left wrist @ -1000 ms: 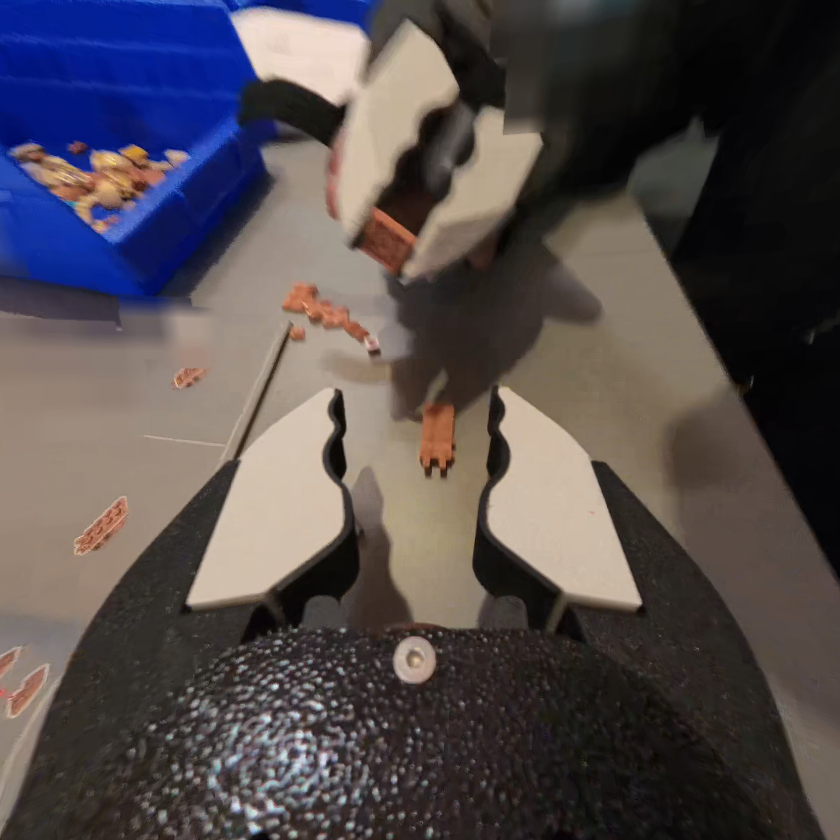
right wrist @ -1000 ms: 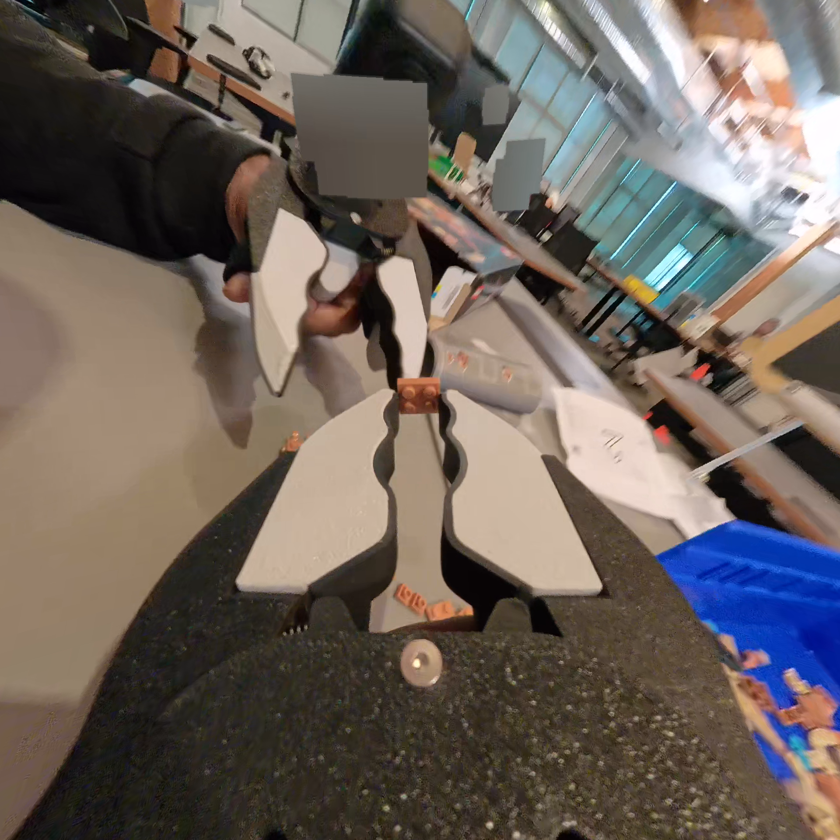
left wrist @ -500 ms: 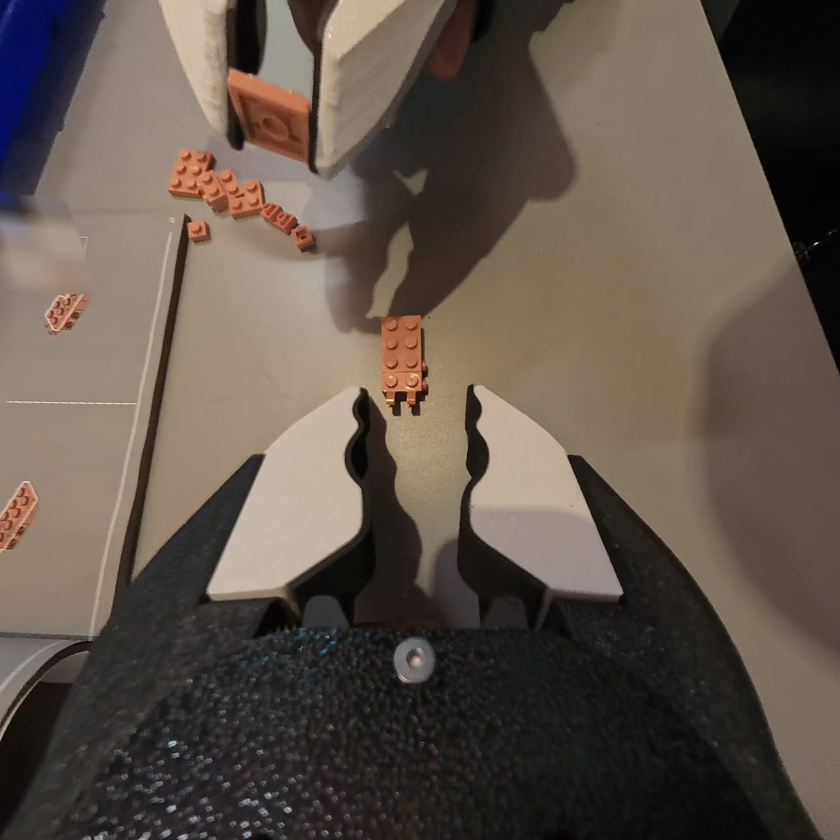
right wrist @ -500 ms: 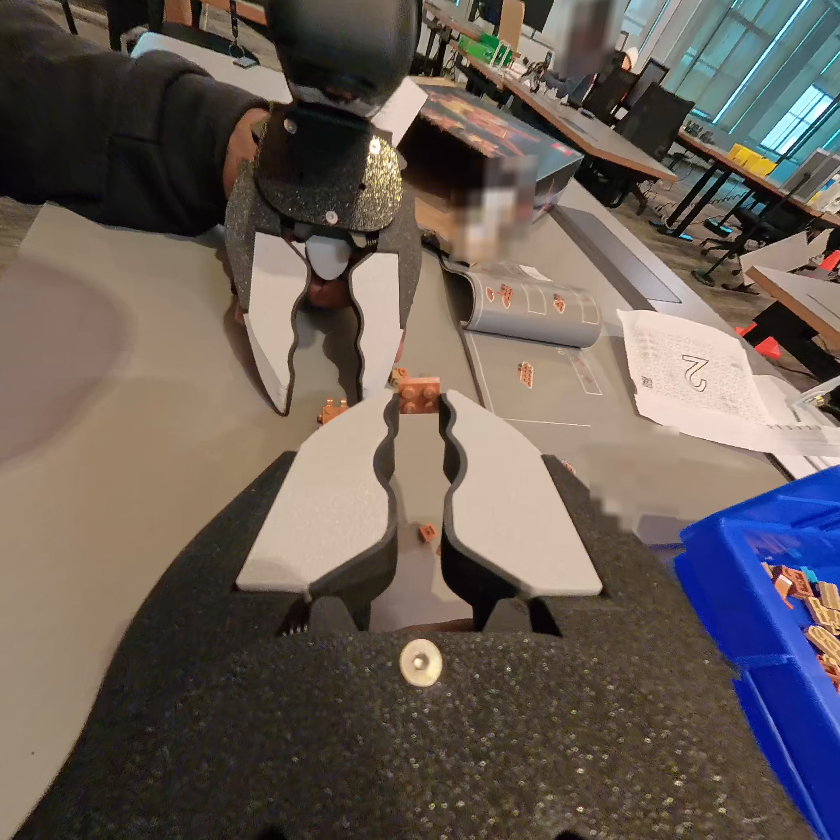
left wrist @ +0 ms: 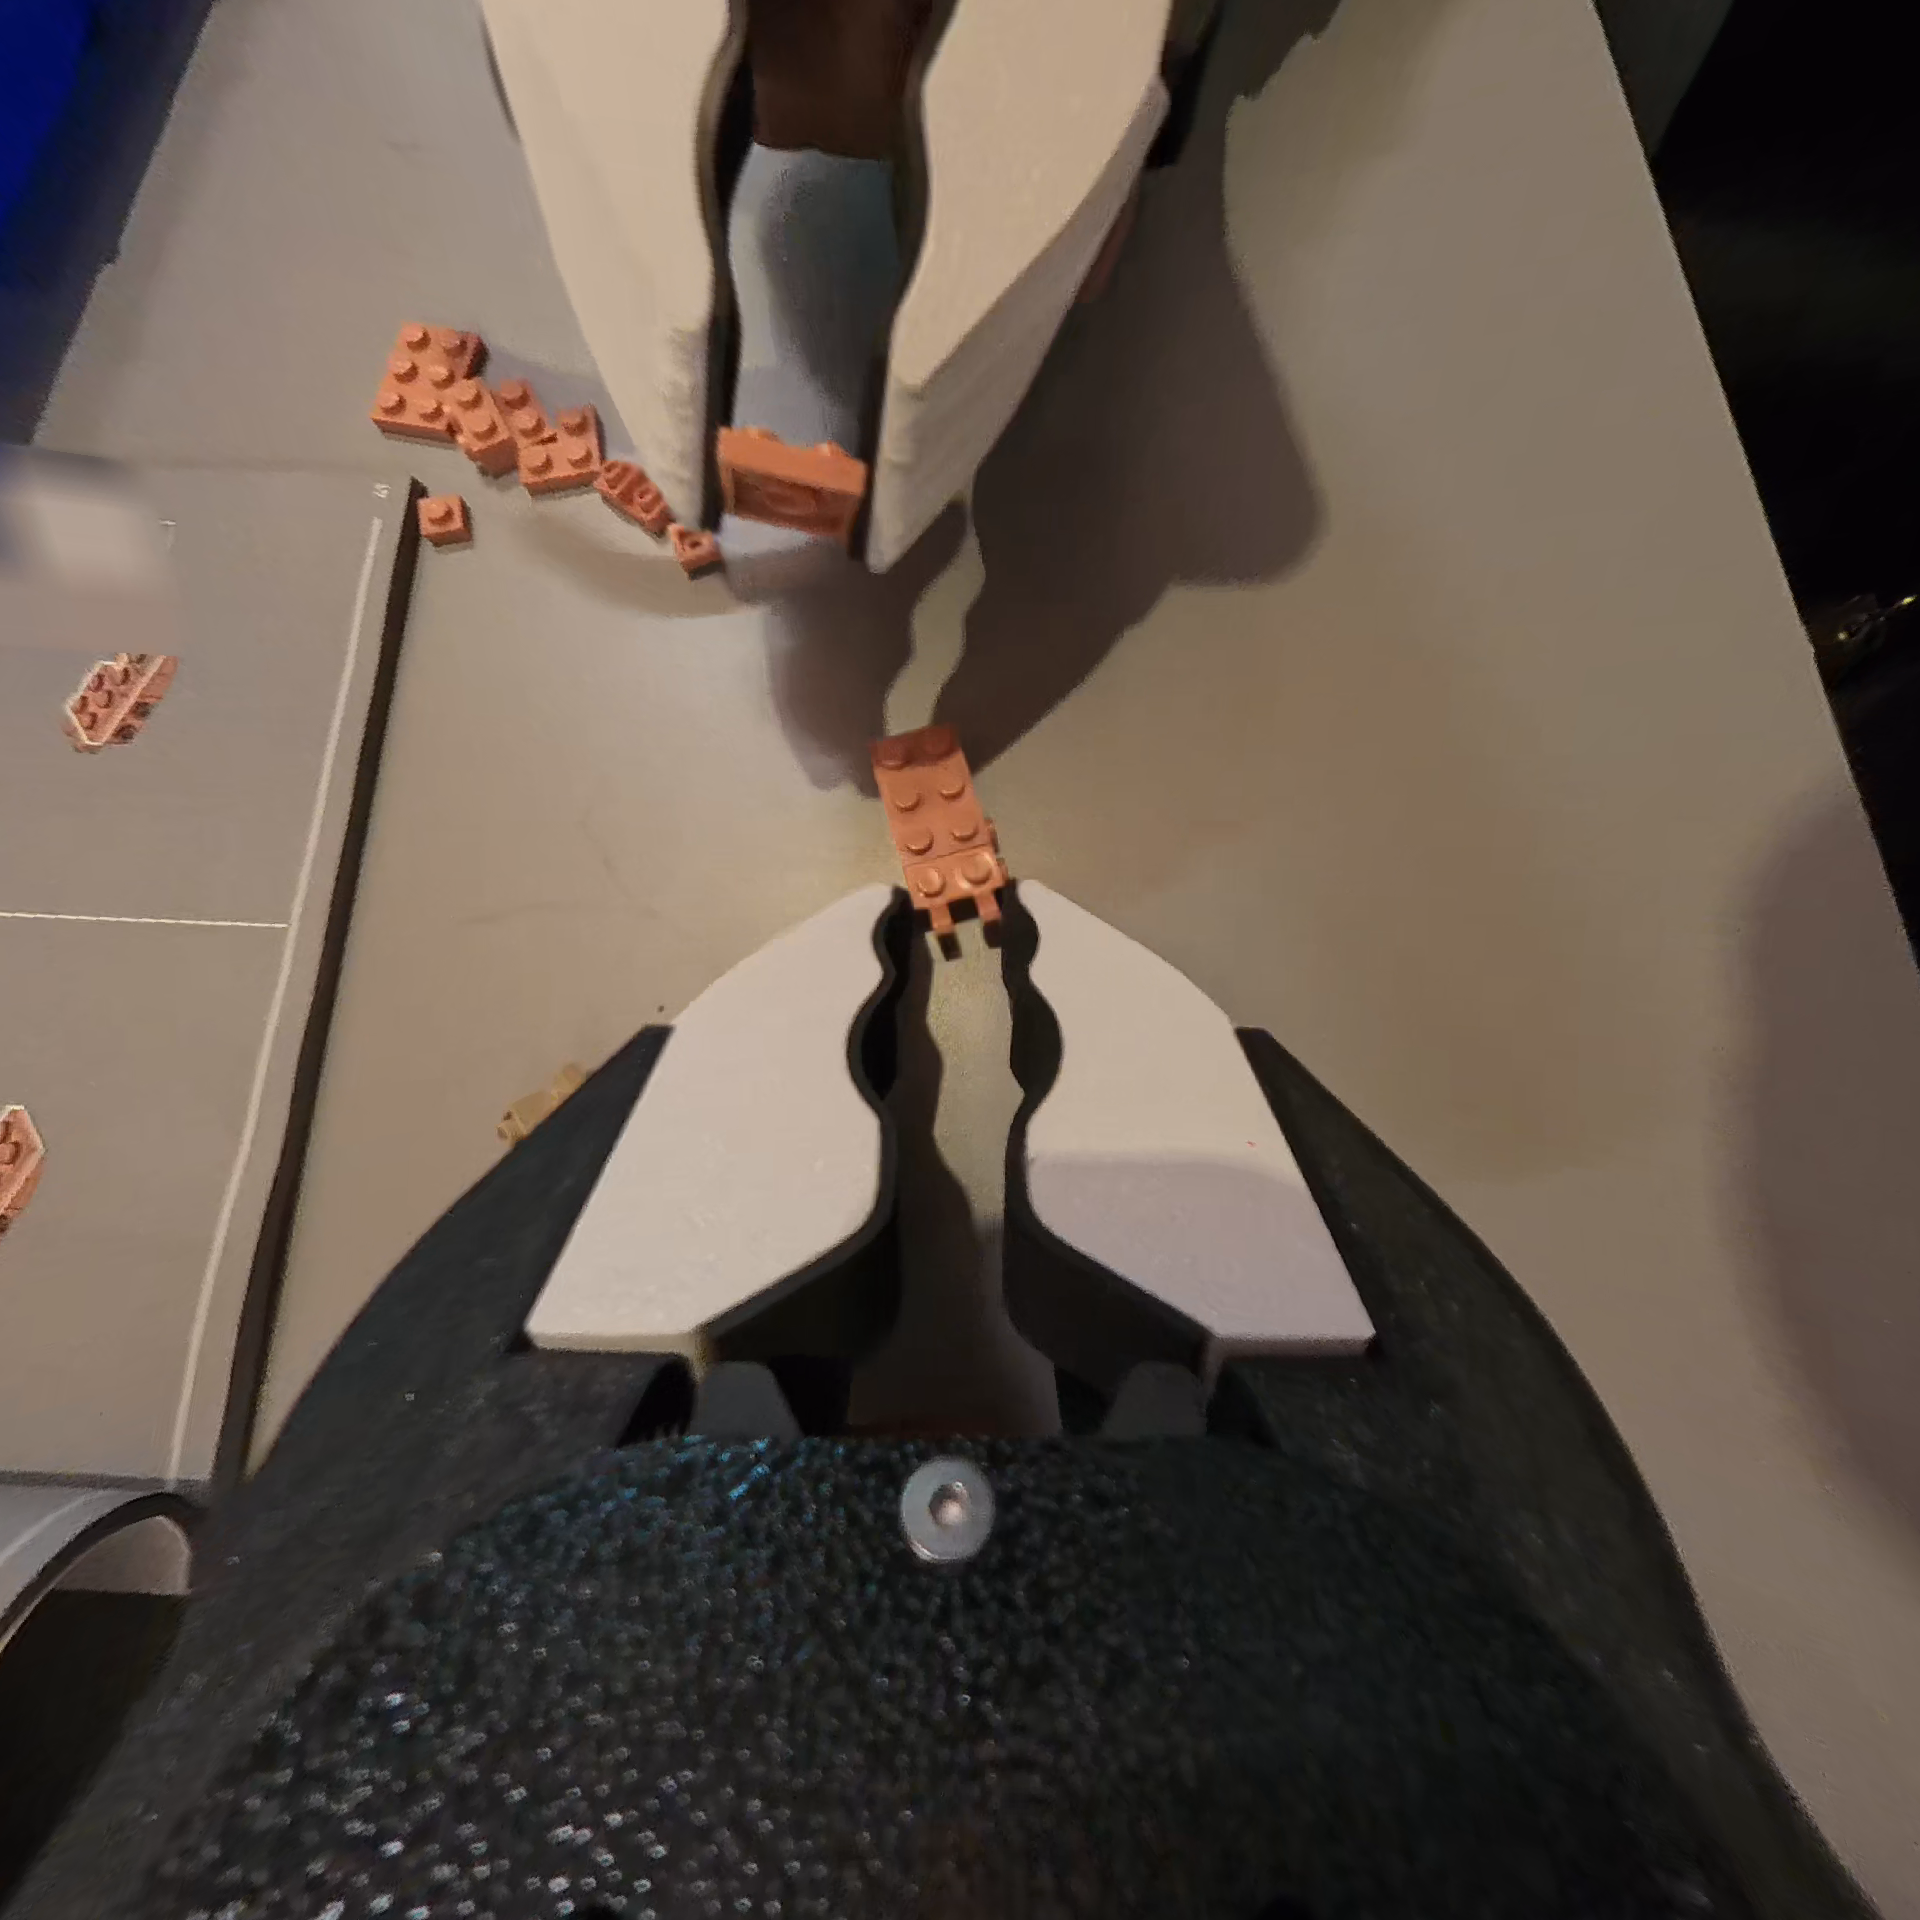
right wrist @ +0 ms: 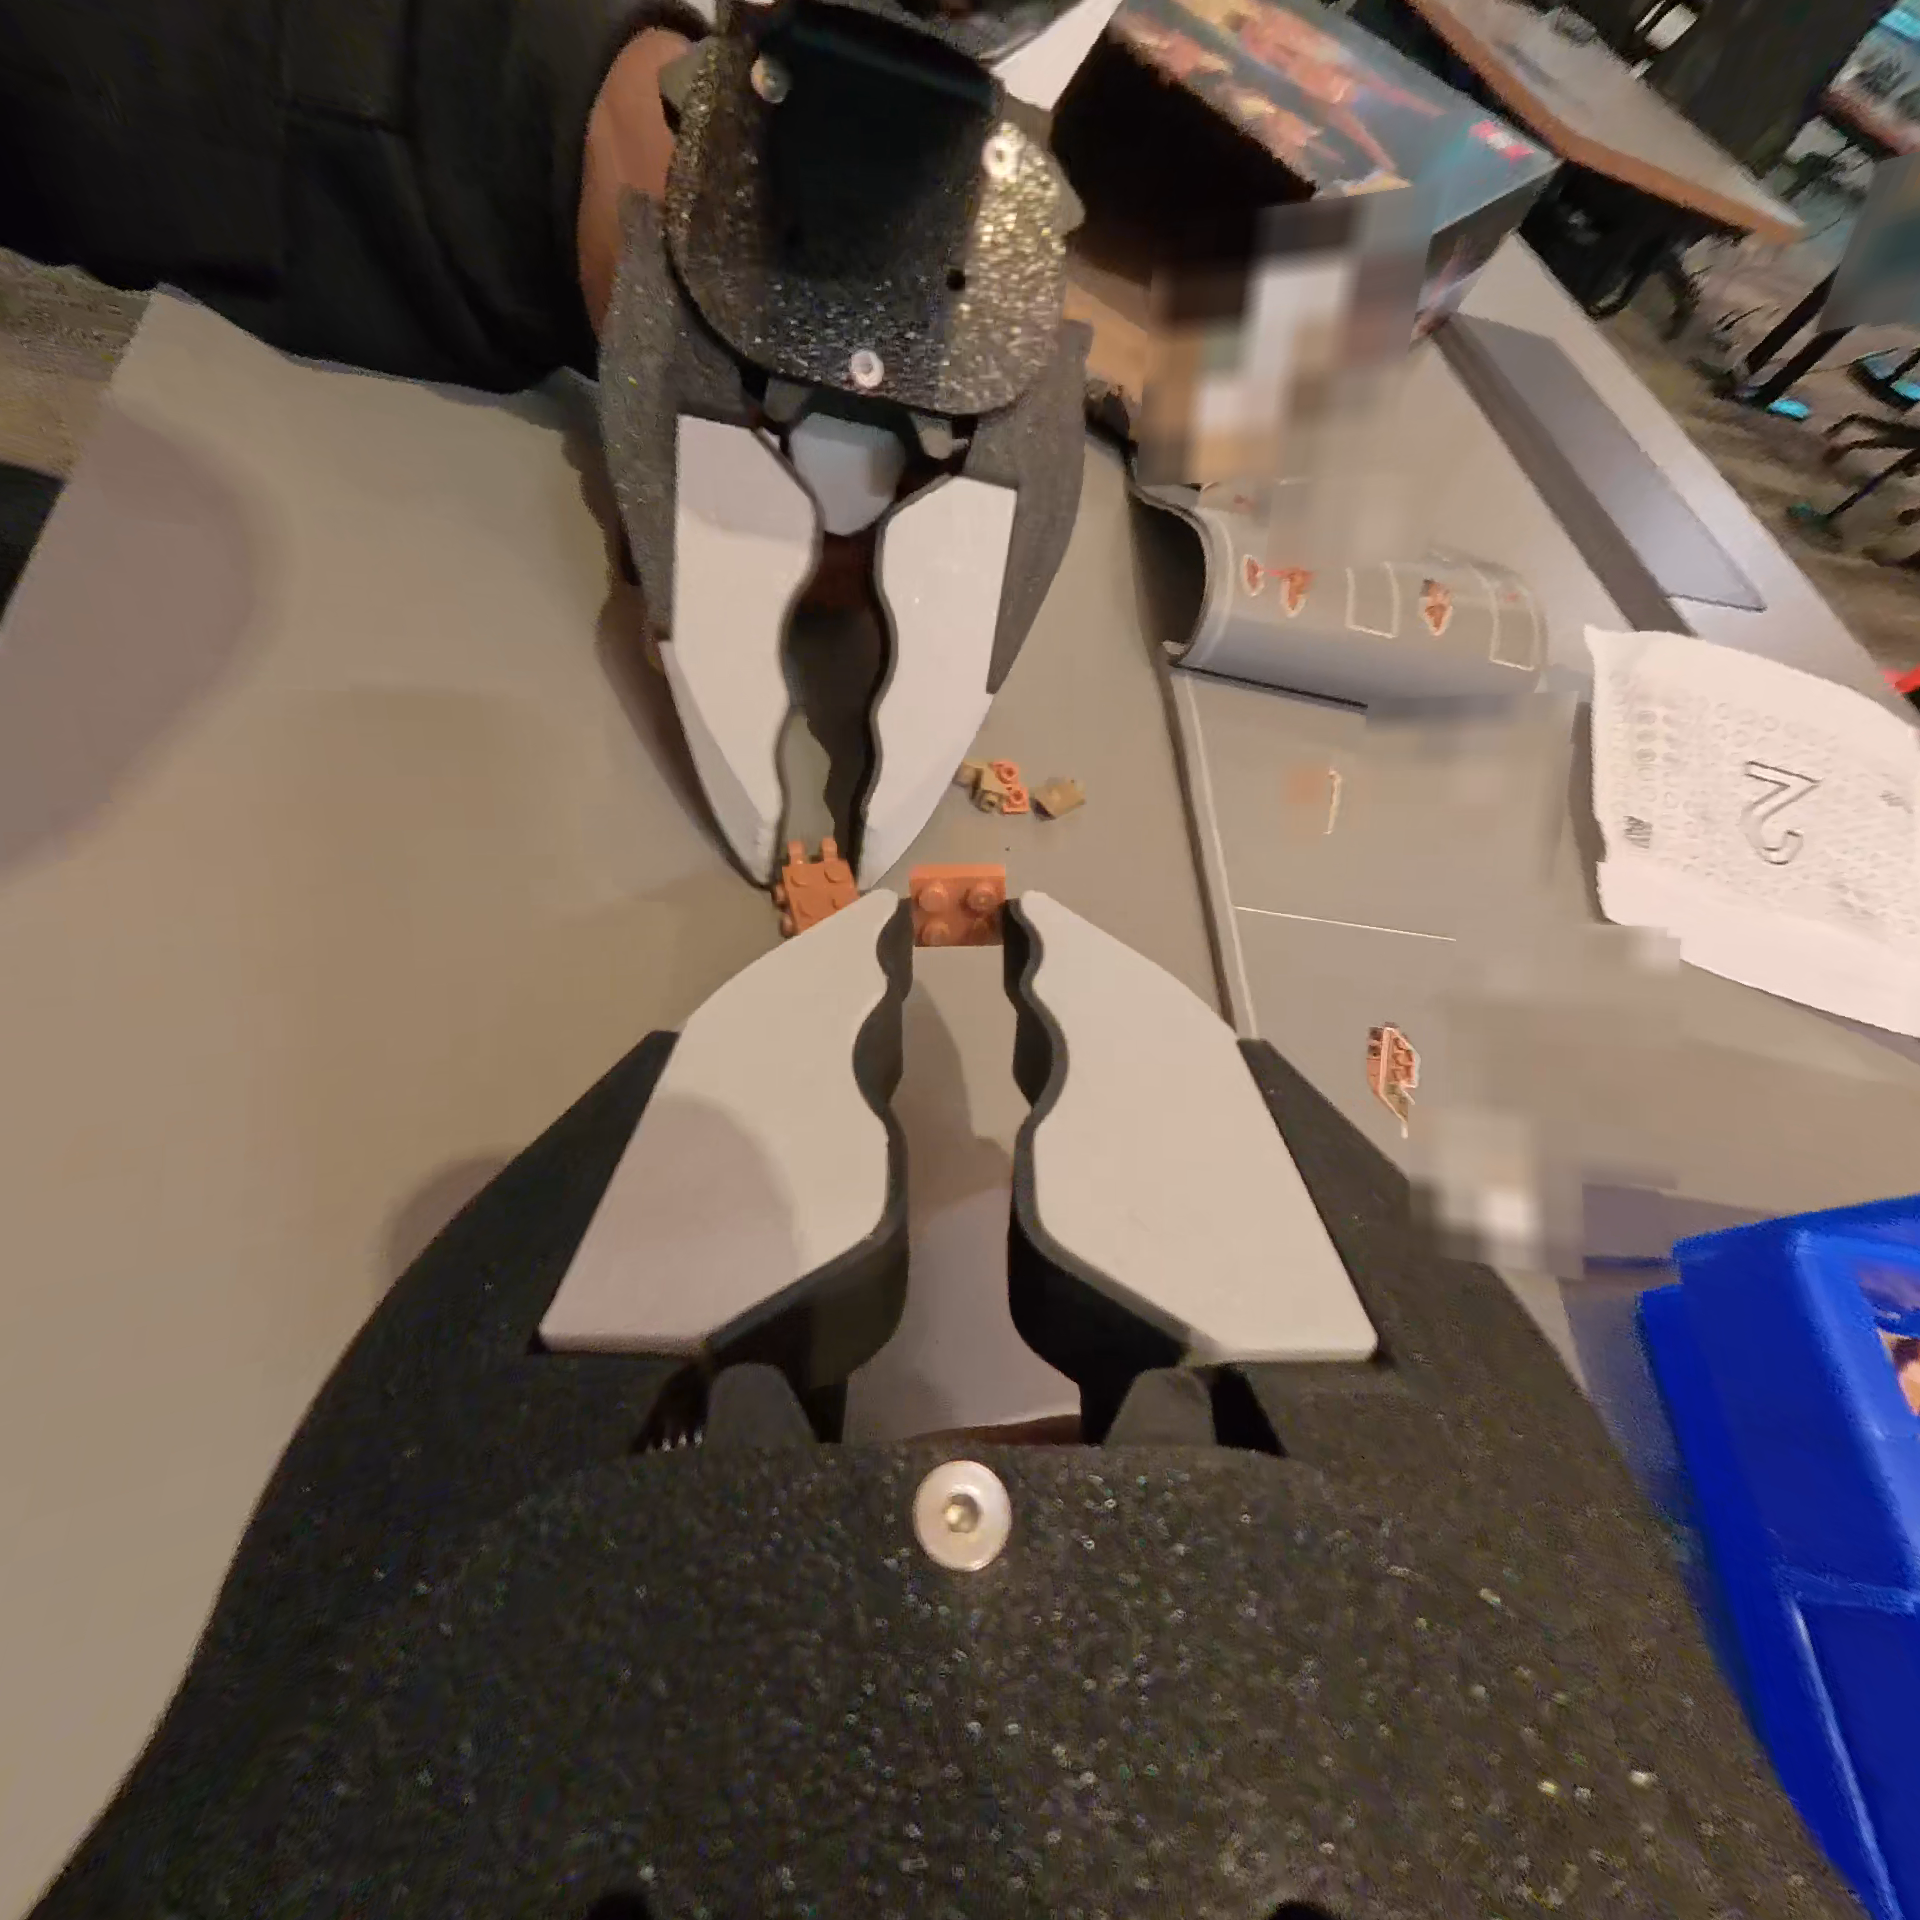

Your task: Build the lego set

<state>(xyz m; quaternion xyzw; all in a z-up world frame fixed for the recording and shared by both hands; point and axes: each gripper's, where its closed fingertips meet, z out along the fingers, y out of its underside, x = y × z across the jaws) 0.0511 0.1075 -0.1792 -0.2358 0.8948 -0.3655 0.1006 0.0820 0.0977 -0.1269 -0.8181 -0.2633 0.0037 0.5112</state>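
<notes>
In the left wrist view, my left gripper (left wrist: 956,904) is low over the grey table (left wrist: 1351,727). Its pads are closed on the clip end of a long brown brick assembly (left wrist: 935,821), which points away from me. The right wrist view shows the same grasp from the other side: the assembly (right wrist: 816,888) sits between the left gripper's tips (right wrist: 821,862). My right gripper (right wrist: 956,914) is shut on a small brown two-by-two plate (right wrist: 956,909) and holds it just in front of the left gripper. The plate also shows in the left wrist view (left wrist: 792,488).
Loose brown pieces (left wrist: 488,421) lie left of the right gripper, and small tan and brown pieces (right wrist: 1023,795) lie near the left gripper. An open grey booklet (right wrist: 1361,613), a printed sheet (right wrist: 1756,821), a blue bin (right wrist: 1808,1455) and a box (right wrist: 1299,94) are on the table. The person's dark sleeve (right wrist: 312,156) is behind.
My left gripper's jaws narrowed from wide open and closed on the assembly's clip end, turning it slightly. My right gripper, still holding the plate, came lower and nearer to the left gripper.
</notes>
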